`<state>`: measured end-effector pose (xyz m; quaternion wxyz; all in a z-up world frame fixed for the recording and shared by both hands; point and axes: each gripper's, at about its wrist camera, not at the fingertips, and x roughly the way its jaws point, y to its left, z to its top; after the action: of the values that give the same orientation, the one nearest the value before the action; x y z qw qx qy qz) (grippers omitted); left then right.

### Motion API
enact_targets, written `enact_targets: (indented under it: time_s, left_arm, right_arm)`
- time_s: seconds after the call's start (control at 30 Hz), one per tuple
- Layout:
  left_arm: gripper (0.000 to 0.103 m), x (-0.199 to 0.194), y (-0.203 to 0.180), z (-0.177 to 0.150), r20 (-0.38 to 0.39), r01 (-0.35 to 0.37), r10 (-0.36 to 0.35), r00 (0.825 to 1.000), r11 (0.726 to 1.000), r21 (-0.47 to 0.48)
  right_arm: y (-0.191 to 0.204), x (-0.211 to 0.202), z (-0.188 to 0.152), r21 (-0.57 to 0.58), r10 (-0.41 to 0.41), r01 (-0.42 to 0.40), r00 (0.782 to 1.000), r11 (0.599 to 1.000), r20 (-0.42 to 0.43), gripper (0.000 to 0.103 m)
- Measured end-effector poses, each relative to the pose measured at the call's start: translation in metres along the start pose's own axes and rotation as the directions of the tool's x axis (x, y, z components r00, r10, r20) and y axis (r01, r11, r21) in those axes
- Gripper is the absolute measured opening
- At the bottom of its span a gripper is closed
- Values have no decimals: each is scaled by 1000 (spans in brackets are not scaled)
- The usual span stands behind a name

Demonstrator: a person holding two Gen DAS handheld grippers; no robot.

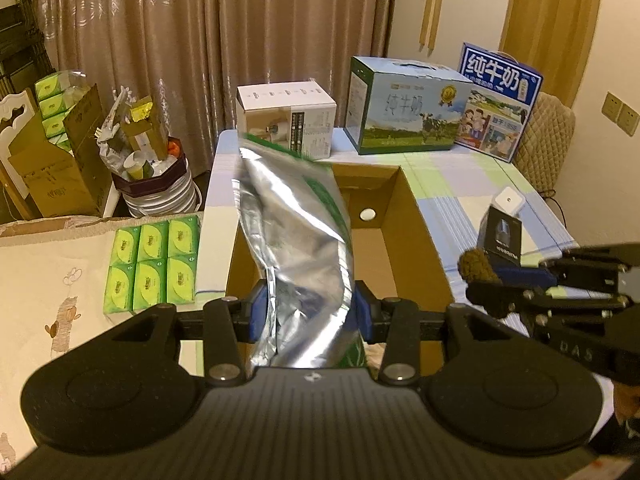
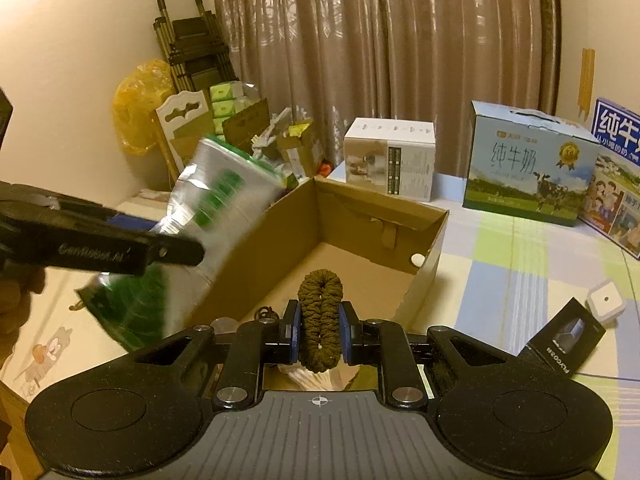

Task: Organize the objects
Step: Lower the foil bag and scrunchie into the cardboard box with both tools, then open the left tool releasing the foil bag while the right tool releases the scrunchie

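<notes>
The table, under a checked cloth of pale blue, green and white, carries everything here. Largest on it is the open cardboard box, its flaps up and a small white round piece stuck on the inside of its far wall. Behind it, along the table's far edge by the curtain, stand a green-and-blue milk carton, a blue milk carton leaning just beside it on the right, and a white product box to the left. The silver foil bag with green print comes next in size: the left tool is clamped on its lower part, holding it upright and tilted over the near left corner of the cardboard box; its outline is blurred in the right wrist view. A six-pack of green tissue packets lies left of the box on a cream cloth. To the right of the box a small black package stands tilted, with a little white square device just behind it. Smallest is the olive-brown scrunchie, pinched upright between the blue pads of the right tool, held above the near edge of the box.
</notes>
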<state>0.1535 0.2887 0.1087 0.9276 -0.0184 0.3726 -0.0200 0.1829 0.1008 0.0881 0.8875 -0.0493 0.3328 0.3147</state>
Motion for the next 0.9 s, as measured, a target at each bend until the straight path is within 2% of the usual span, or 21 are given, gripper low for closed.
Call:
enact_targets:
  time_s: [0.03, 0.07, 0.43, 0.9]
  left_arm:
    - [56, 3, 2, 0, 2, -6, 6, 1000, 1000, -14]
    - [58, 5, 4, 0, 3, -15, 16, 1000, 1000, -24]
    - [58, 1, 10, -21, -22, -29, 28, 999, 999, -25]
    - [60, -15, 9, -22, -9, -31, 31, 999, 999, -19]
  right_arm:
    - [0, 1, 0, 1, 0, 0, 1000, 1000, -2, 16]
    - [0, 2, -1, 2, -1, 1, 1000, 1000, -5, 16]
    - [-1, -2, -7, 18, -1, 2, 1000, 1000, -17, 16]
    - [11, -8, 2, 15, 17, -17, 1000, 1000, -2, 16]
